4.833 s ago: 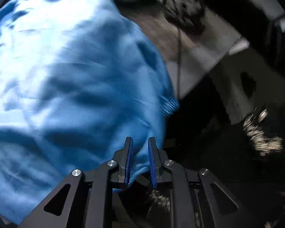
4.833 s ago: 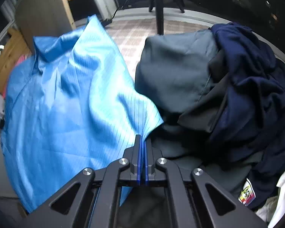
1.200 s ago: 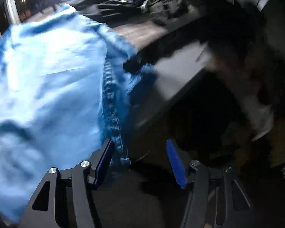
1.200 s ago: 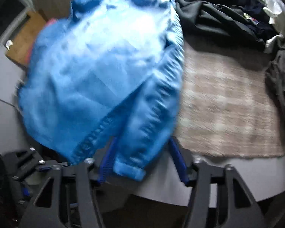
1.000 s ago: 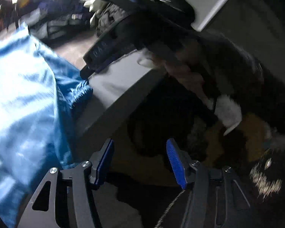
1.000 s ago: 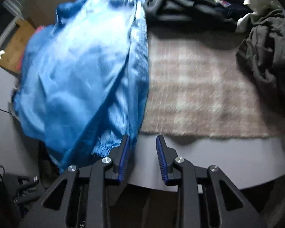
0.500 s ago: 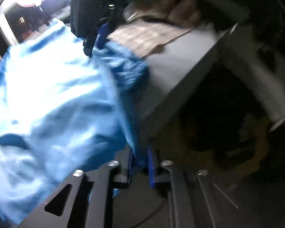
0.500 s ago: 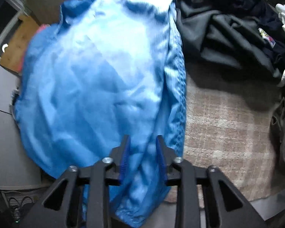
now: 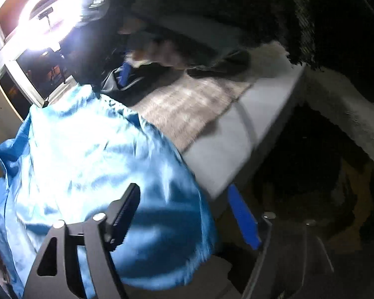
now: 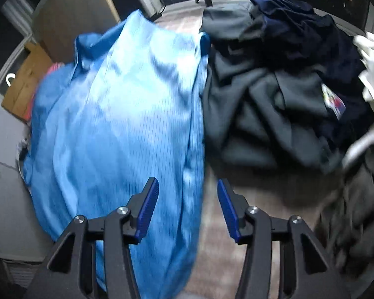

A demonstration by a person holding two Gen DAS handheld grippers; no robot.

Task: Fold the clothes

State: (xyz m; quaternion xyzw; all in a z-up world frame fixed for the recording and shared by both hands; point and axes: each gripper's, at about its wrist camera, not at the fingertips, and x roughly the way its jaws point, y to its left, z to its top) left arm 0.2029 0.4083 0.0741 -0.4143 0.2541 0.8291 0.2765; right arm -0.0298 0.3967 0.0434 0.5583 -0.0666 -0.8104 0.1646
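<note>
Both grippers are hanging over the blue garment with their jaws standing wide apart, gripping nothing, so by my reading we are sitting in the laying-out stage, before any real fold is going in. The garment is lying long and rumpled down the left part of the table, partly on the checked mat, and its near end is drooping over the table's edge toward the left gripper, which is straddling that hanging hem from below the tabletop. The right gripper is hovering above the garment's right-hand seam, one finger over blue fabric and the other over bare mat. Just beside that seam, a dark clothes pile is pressing against the far end of the blue cloth, with something white peeking out at the right. The next move is looking like a fresh pinch on two edges, then pulling the cloth flat and clear of that pile. The fabric is looking thin and slippery, so a deep bite on the seam is probably going to hold better than a corner nip.
</note>
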